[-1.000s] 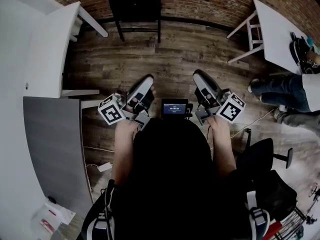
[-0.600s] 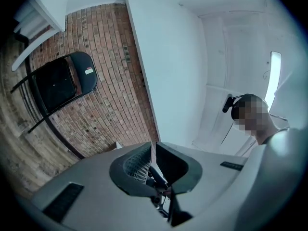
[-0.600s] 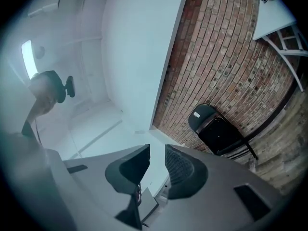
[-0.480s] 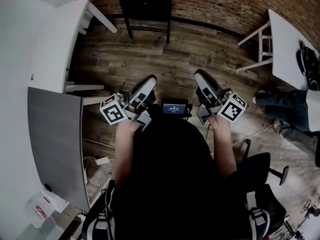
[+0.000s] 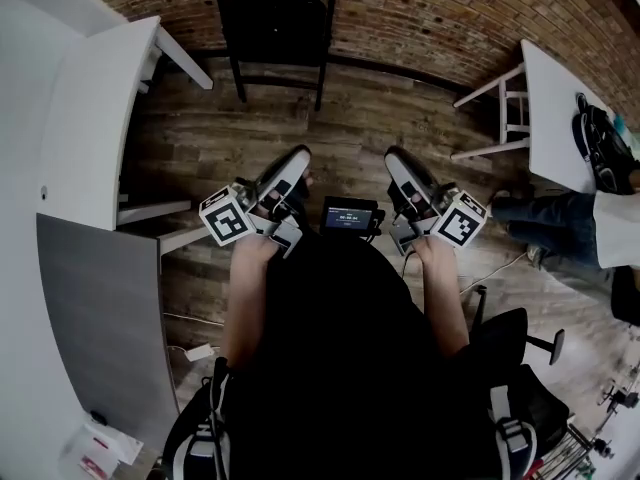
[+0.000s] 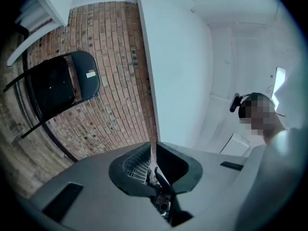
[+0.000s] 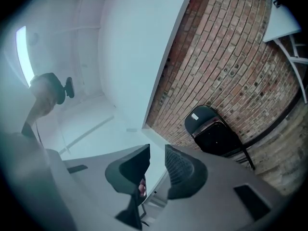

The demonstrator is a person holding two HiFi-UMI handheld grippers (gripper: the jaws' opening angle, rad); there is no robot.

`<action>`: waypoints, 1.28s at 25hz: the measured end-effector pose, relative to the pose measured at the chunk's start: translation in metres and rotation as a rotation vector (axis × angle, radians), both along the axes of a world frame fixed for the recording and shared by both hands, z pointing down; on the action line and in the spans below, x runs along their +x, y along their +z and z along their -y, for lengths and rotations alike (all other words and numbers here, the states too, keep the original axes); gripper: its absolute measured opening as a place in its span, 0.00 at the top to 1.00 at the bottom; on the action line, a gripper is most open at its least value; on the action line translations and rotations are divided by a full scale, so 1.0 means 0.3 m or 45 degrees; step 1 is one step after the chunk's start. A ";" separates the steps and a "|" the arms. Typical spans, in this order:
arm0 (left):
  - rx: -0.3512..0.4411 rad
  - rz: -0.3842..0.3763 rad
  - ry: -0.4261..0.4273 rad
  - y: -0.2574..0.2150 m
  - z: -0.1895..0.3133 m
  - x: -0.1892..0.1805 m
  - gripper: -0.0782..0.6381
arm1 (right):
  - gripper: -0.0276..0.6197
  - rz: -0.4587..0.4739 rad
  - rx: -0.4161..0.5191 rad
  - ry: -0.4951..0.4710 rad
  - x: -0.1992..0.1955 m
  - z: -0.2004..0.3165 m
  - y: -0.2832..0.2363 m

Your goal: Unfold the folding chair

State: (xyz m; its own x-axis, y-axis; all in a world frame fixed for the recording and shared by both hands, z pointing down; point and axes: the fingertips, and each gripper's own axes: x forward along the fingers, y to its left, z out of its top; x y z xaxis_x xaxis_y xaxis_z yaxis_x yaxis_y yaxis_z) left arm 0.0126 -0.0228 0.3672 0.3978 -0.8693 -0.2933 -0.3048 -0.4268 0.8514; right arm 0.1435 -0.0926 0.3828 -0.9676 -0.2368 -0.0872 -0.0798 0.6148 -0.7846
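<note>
Chair (image 5: 277, 28) folded against brick wall (image 5: 450, 8); left hand-held gripper (image 6: 153, 162) closed, empty; right hand-held gripper (image 7: 157, 163) parted, empty.

Office-type workroom: red brick wall (image 5: 430, 8), dark wood-plank floor (image 5: 370, 118), plain white surfaces (image 5: 95, 108), black swivel office chair (image 5: 508, 330).

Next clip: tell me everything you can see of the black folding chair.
The folding chair is black, with a thin tubular frame that looks like metal and a rounded backrest bearing a small pale label. It is folded flat, standing upright against the brick wall, feet on the wooden floor. Nothing else touches it.
</note>
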 end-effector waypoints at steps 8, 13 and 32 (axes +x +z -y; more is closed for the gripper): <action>0.013 -0.040 0.068 -0.003 0.159 -0.191 0.86 | 0.83 -0.056 0.048 0.080 -0.194 0.121 -0.061; -0.018 -0.055 0.107 0.019 0.199 -0.257 0.86 | 0.83 -0.093 0.037 0.116 -0.263 0.149 -0.046; -0.030 -0.061 0.048 0.059 0.375 -0.449 0.86 | 0.83 -0.054 -0.026 0.004 -0.495 0.373 0.028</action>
